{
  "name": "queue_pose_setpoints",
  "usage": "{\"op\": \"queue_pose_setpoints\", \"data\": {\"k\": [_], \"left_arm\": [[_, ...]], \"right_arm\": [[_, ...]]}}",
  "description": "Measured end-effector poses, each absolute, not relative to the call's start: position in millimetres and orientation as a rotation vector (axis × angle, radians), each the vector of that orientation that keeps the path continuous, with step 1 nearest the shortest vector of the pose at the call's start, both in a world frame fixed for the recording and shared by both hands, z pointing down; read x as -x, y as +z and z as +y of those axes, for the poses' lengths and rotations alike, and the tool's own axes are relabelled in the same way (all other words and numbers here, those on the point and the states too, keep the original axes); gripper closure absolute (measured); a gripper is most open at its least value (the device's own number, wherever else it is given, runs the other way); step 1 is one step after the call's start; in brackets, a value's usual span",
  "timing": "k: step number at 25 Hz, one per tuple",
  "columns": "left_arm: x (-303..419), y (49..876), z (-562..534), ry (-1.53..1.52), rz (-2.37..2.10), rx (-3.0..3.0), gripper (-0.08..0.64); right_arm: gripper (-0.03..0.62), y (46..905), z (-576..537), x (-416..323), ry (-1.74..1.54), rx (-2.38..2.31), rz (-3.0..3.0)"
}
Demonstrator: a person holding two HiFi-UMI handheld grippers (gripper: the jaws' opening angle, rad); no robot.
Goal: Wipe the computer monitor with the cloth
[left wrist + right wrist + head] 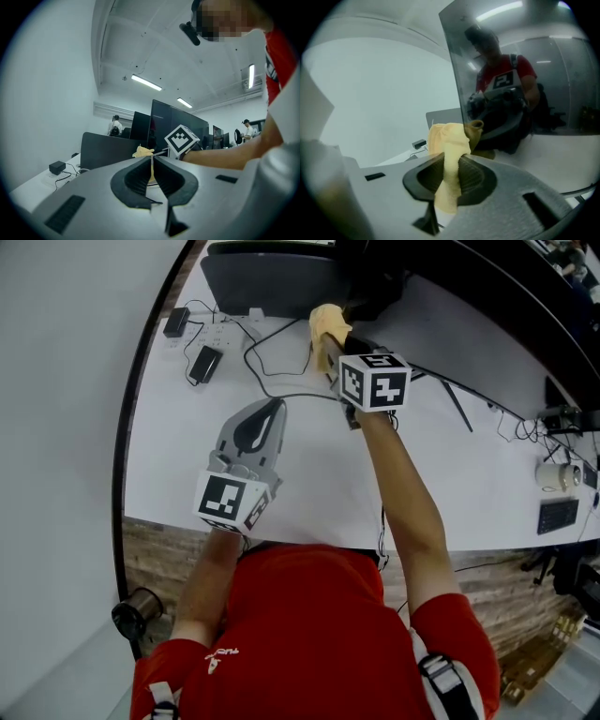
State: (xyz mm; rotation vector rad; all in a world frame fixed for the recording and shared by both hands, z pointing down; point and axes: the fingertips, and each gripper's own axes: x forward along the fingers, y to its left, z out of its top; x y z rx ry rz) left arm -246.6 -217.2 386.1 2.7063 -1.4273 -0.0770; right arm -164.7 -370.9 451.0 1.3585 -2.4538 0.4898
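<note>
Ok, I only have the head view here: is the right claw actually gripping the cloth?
Observer: Yes. The right gripper view shows the right claw shut on the yellow cloth, which sticks out ahead of it.
Operator: Is it on the screen?
Observer: Its tip sits at the edge of the monitor, meeting its own reflection there. Contact looks likely, but I can't be sure.
Operator: And the left claw?
Observer: The left claw is shut, with nothing in it.
</note>
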Motion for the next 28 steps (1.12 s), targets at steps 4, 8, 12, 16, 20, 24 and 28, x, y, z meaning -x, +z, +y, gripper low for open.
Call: {"op": "queue_pose_setpoints", "data": {"k": [4,8,12,16,20,24,28], "left_arm": [[241.5,380.4,-216.8,-0.082,-1.416,-2.716,0.541],[236.2,374.8,-216.8,-0.072,-1.410,-2.723,0.541],[230.9,367.8,-216.5,-0.068,-1.409,-2.760,0.541],[231.2,352.4,-221.0,-0.084,-1.410,-2.787,0.541],[224.7,334.9,-226.0,-0.106,-1.388,-2.823,0.541],[221.0,322.4,-230.4,-0.118,-1.356,-2.852,0.541],[218.6,320.1,-234.6,-0.130,-1.343,-2.855,0.541]], "right_arm": [[0.529,421.7,-370.3,164.3,0.466,-1.375,-2.492],[0.529,397.5,-370.2,165.3,0.443,-1.385,-2.519],[0.529,370.9,-369.5,163.5,0.396,-1.393,-2.539],[0.529,342.0,-370.6,165.1,0.355,-1.403,-2.566],[0.529,315.8,-371.4,164.9,0.333,-1.414,-2.597],[0.529,292.8,-371.3,164.8,0.305,-1.432,-2.616],[0.529,271.6,-368.3,164.5,0.278,-1.440,-2.636]]}}
